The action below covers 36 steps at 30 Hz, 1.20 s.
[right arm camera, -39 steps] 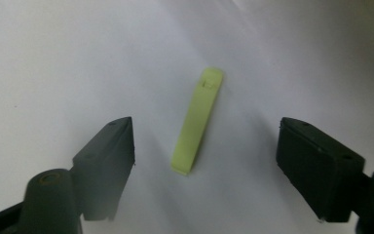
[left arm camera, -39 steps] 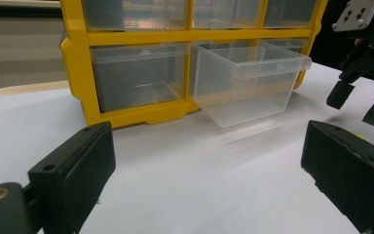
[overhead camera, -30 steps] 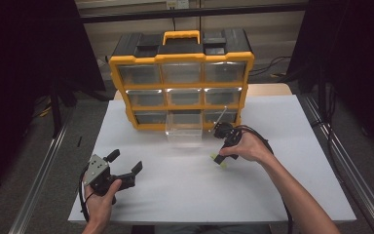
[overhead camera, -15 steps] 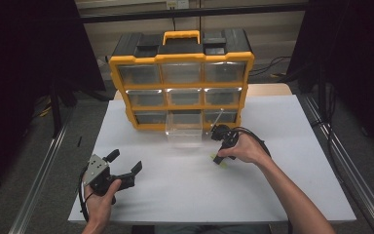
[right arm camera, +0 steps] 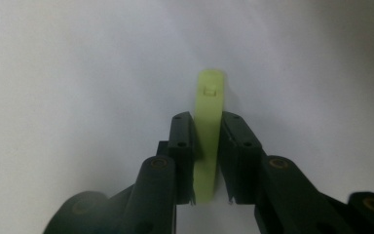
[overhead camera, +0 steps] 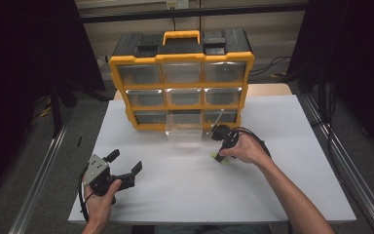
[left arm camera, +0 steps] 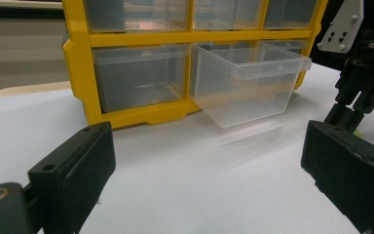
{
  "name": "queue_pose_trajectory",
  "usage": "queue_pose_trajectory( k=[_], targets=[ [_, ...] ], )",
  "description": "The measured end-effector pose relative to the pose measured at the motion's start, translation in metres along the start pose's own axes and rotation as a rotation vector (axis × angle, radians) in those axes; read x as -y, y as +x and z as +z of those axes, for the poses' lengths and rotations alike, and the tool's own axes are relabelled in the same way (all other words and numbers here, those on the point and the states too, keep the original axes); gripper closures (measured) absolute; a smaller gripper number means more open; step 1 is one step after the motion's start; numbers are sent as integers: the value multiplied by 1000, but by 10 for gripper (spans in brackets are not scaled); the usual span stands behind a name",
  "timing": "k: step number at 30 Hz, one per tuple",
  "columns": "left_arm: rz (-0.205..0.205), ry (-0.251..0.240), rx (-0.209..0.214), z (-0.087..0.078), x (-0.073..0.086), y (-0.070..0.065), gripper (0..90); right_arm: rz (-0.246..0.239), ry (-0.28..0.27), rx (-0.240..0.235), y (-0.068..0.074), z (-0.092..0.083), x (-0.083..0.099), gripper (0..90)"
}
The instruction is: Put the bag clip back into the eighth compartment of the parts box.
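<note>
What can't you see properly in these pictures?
- Green piece: right gripper view, its lower end hidden between the right gripper's closing pads; blurred, so what it is stays unclear.
- Same piece, high view: tiny, mostly under the hand.
- Organizer drawers: contents unreadable through cloudy plastic.
- Open drawer: left gripper view, inside hazy.
- Left gripper: jaws cut by the bottom edge.

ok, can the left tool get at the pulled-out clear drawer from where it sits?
Probably yes. The left tool stands open over bare white table, and nothing lies between it and the clear drawer jutting from the yellow organizer. The right tool, shut on a lime-green piece, sits off to the drawer's side.
</note>
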<state>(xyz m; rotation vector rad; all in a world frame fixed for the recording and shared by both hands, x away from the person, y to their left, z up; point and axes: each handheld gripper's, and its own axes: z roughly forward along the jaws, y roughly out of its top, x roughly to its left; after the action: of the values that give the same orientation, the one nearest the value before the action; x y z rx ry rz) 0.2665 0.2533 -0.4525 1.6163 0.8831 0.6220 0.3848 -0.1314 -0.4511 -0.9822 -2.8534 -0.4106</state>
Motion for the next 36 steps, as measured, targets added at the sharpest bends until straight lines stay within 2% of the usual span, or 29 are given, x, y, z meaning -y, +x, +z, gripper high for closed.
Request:
queue_pose_trajectory(
  k=[11, 12, 15, 18, 20, 21, 23, 24, 27, 28, 29, 30, 32, 33, 36],
  targets=[
    [-4, -2, -3, 0, 0, 0, 56, -17, -5, 12, 2, 0, 0, 789],
    [-4, -1, -4, 0, 0, 0, 56, -5, -3, 9, 3, -1, 0, 789],
    [-4, 0, -1, 0, 1, 0, 57, -21, -26, 14, 2, -1, 1, 789],
    [0, 3, 0, 0, 1, 0, 56, -9, -35, 4, 2, -6, 3, 789],
    [1, 4, -3, 0, 0, -1, 56, -20, -53, 15, 0, -6, 6, 789],
    [5, 2, 0, 0, 0, -1, 57, -23, -44, 21, -1, -7, 7, 789],
    [1, 0, 3, 0, 1, -1, 56, -3, -53, 12, 0, -6, 9, 789],
    [0, 1, 2, 1, 1, -1, 56, -20, -68, 16, -2, -6, 10, 789],
    [-2, 6, -7, 1, 1, -1, 56, 1, -105, -2, 0, -7, 12, 789],
    [-1, 6, -8, 1, 1, -1, 57, -4, -105, 11, 0, -9, 12, 789],
    [-1, 6, -8, 1, 1, -1, 56, -5, -119, -1, 0, -10, 13, 789],
    [1, 5, -6, 1, 1, -1, 56, -23, -124, 10, -1, -11, 14, 789],
    [-8, -2, -8, 1, 0, -1, 56, -26, -145, -3, 1, -14, 14, 789],
    [4, 6, -5, 0, 0, 0, 56, -30, -156, 6, 1, -14, 15, 789],
    [2, 1, -3, 0, 0, 0, 56, -34, -187, -2, 3, -16, 15, 789]
  ],
)
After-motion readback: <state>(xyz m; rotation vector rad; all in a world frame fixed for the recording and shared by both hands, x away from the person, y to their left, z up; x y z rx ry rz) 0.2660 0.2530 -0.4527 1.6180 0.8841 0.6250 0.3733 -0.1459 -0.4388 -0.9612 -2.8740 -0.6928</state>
